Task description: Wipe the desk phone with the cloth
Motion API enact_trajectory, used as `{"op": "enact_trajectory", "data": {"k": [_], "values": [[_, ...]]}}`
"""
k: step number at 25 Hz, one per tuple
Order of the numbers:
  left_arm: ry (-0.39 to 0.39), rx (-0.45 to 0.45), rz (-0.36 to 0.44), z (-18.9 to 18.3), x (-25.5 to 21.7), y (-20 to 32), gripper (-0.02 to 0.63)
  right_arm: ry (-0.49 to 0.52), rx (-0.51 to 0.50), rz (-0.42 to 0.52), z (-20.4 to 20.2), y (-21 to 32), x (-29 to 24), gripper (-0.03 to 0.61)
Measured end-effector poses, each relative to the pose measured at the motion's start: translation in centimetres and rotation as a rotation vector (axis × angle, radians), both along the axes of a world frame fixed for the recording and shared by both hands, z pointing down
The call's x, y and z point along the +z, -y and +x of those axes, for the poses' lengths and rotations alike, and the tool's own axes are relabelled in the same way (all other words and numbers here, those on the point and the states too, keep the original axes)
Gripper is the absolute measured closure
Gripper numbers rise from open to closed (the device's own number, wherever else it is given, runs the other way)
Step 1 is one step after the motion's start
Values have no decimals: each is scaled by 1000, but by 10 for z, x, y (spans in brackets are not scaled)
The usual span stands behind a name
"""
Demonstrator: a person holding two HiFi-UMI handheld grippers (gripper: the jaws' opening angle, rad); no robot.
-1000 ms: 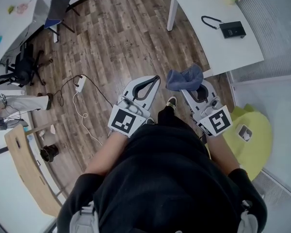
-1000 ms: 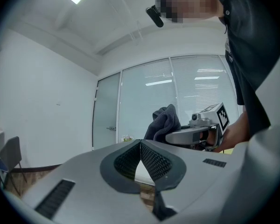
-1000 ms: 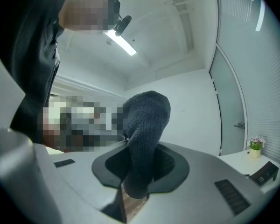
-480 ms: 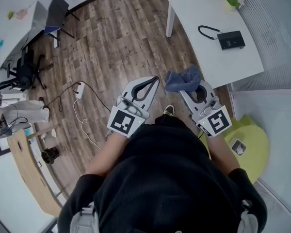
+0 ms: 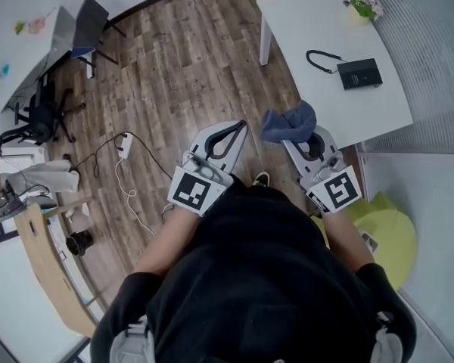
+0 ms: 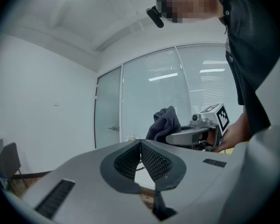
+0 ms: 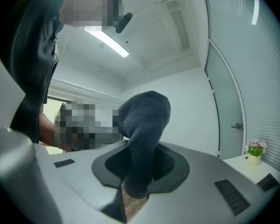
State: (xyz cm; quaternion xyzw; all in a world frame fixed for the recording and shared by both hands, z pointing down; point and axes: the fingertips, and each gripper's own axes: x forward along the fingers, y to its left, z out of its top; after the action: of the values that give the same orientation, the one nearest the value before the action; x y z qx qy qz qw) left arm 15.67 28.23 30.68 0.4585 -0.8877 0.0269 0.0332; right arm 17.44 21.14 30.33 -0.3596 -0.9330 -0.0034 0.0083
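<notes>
The black desk phone (image 5: pixel 361 73) lies on a white table (image 5: pixel 310 21) at the upper right of the head view, its curled handset cord (image 5: pixel 323 57) beside it. My right gripper (image 5: pixel 296 133) is shut on a blue-grey cloth (image 5: pixel 289 122), held over the wooden floor short of the table's near edge. In the right gripper view the cloth (image 7: pixel 144 125) stands up bunched between the jaws of the right gripper (image 7: pixel 141 146). My left gripper (image 5: pixel 240 125) is beside it, shut on nothing. The left gripper view shows the left gripper (image 6: pixel 140 143) with its pads touching, and the cloth (image 6: pixel 163 122) to the right.
A small potted plant (image 5: pixel 365 2) stands at the table's far corner. A power strip and white cable (image 5: pixel 125 136) lie on the floor to the left. Chairs (image 5: pixel 91 21) and another desk are at the far left. A yellow-green seat (image 5: pixel 390 233) and a glass wall are at the right.
The table and phone have shifted lower in the head view, a little nearer to me. Both grippers hold the same pose, the cloth still in the right one.
</notes>
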Motion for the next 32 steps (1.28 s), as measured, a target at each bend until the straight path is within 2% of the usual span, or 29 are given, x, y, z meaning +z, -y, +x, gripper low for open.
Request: {"op": "enact_trajectory", "data": {"k": [10,20,32], "values": [[3,24,10,-62,5,-6,603,-6,17,15,-55,-5,4,492],[-18,157,28,-163,-2,-34,603,-43,106,38,-153,-48,-5,492],[-35,323,33,-241,3,-63,603,-42,260,11,-226,-85,-4,492]]}}
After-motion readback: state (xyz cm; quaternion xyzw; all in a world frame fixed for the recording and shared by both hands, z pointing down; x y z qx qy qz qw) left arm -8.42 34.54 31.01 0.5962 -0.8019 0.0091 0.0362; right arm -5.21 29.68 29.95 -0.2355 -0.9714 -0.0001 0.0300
